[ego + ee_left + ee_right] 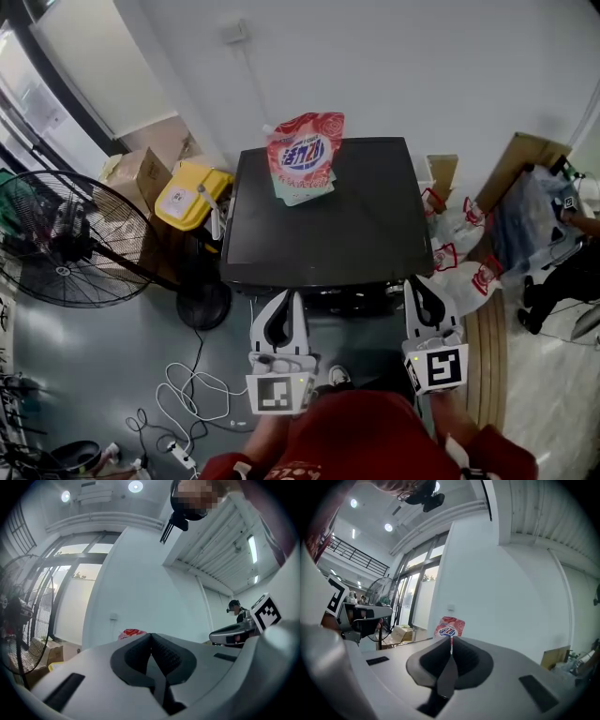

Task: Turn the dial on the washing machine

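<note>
The washing machine [319, 216] stands against the wall, seen from above, with a black lid. I cannot make out its dial on the dark front panel [328, 298]. A red and white detergent pouch [305, 157] stands on the lid's far edge; the same pouch [131, 633] [450, 626] shows over both grippers' jaws. My left gripper [284, 298] hangs just before the front panel's left part, shut with nothing between its pads [161, 651]. My right gripper [413, 283] is at the machine's front right corner, also shut and empty.
A large floor fan [66, 239] stands at the left, with a yellow container [187, 195] and cardboard boxes [136, 173] beside the machine. White cables [187, 394] lie on the floor by my left side. Bags [459, 253] and a seated person [562, 272] are at the right.
</note>
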The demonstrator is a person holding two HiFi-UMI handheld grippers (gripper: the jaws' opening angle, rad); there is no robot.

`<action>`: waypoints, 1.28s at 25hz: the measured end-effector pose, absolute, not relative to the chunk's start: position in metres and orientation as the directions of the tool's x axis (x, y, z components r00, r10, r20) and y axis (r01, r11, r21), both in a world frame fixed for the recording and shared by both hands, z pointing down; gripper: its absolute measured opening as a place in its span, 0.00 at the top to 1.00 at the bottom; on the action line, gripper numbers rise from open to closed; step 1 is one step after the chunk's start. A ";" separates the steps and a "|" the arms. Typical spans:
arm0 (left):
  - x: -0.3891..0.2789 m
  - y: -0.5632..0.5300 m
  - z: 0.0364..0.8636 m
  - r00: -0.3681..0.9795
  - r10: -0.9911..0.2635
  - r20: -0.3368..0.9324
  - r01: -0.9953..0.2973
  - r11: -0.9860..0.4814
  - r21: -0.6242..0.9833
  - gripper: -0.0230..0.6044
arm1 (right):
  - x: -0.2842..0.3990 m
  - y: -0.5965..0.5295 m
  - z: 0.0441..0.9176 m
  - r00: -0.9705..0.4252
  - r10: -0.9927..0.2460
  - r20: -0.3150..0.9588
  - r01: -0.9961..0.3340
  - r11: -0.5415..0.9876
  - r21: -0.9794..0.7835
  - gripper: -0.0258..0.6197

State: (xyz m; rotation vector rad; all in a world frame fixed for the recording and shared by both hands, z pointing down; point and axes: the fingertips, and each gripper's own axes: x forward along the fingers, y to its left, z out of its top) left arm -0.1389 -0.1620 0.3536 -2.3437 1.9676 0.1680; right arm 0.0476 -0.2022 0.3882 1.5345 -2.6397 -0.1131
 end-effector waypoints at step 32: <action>-0.141 -0.158 0.360 0.165 -0.979 -0.116 -0.986 -0.167 0.007 0.95 | 0.052 -0.197 0.387 -0.484 -0.874 0.035 -0.871 0.485 0.081 0.95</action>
